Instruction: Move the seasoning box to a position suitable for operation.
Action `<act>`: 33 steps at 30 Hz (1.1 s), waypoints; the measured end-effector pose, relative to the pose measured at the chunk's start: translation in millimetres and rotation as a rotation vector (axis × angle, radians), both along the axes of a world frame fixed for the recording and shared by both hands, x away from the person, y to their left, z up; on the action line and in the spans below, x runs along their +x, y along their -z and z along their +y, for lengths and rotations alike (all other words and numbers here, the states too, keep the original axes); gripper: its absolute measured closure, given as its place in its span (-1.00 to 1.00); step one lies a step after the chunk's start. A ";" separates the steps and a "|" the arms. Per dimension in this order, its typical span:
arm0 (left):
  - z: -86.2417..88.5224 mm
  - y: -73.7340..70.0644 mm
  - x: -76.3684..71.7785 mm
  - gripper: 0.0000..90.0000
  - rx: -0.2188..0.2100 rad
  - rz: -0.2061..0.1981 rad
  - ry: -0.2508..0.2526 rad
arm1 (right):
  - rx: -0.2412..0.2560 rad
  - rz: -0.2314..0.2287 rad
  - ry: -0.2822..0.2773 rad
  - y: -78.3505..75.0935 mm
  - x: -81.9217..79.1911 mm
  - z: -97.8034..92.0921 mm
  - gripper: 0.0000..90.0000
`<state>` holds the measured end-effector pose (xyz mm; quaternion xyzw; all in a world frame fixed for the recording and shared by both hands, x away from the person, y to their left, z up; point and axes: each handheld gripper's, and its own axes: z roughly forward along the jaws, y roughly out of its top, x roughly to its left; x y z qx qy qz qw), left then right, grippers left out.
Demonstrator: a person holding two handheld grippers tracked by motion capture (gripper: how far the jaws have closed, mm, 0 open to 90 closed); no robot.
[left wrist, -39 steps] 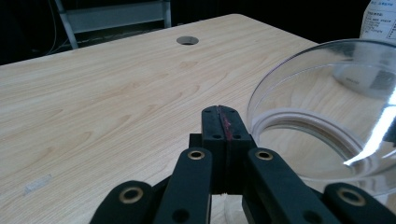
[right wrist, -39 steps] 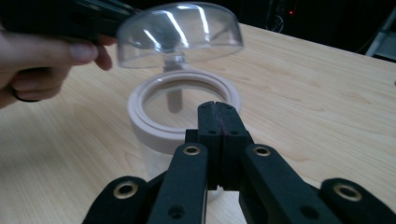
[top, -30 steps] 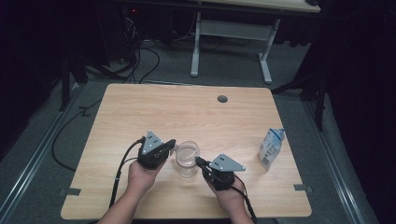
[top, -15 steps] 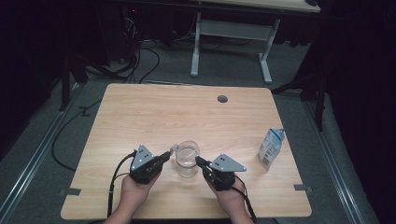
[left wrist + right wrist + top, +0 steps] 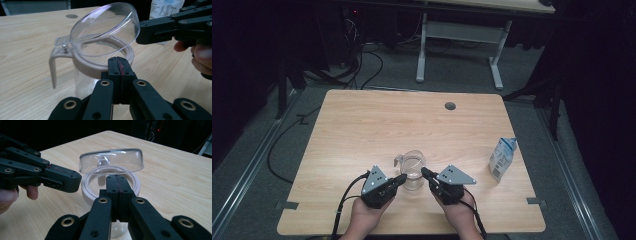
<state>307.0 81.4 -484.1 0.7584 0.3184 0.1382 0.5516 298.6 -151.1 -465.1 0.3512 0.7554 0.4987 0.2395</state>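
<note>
Clear jug [image 5: 412, 170] lower centre, hinged lid [image 5: 105, 27] tipped up. Left gripper [image 5: 402, 178] and right gripper [image 5: 425, 173] flank rim, jaws closed, empty; probably to steady it.

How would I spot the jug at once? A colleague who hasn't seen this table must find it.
On the wooden table, look near the front edge, between the left gripper and right gripper. The jug stands there: clear, with a pale rim and handle and its hinged lid tipped open, unlike the printed carton at the right.
</note>
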 end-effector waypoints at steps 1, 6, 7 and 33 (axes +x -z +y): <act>-1.2 -0.7 -0.2 1.00 -0.004 -0.003 0.000 | -0.001 0.000 0.001 -0.2 0.0 -0.2 1.00; -2.9 -2.4 0.8 1.00 -0.005 -0.004 0.002 | -0.012 0.010 0.013 3.4 2.4 -2.1 1.00; -2.9 -2.7 0.8 1.00 -0.006 -0.005 0.001 | -0.013 0.015 0.016 4.6 3.0 -2.6 1.00; 14.0 -12.6 9.2 1.00 -0.054 -0.038 -0.085 | -0.013 0.014 0.008 11.3 7.1 -2.4 1.00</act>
